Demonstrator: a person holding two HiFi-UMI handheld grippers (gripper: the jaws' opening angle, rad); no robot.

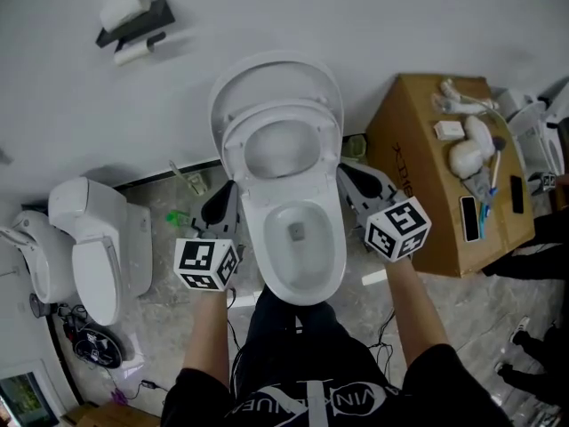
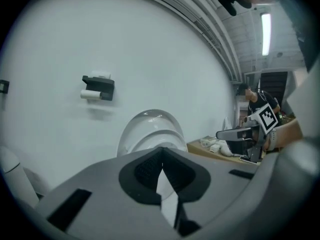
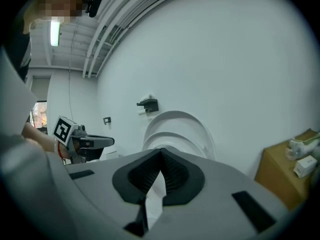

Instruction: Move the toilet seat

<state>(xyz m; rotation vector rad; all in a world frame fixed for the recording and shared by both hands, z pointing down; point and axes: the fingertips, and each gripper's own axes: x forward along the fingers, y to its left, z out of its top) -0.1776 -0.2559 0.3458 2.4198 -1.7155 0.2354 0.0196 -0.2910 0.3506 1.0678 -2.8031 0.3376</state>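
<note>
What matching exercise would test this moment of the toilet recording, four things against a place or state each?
Things:
1. toilet seat
2. cardboard box
3. paper holder
4. left claw

Places or states:
A. fixed to the wall
B. raised, standing in front of the lid
C. shut and empty, left of the bowl
D. right of the bowl, small items on top

Pairs: 1-B, 2-D, 3-A, 4-C
</note>
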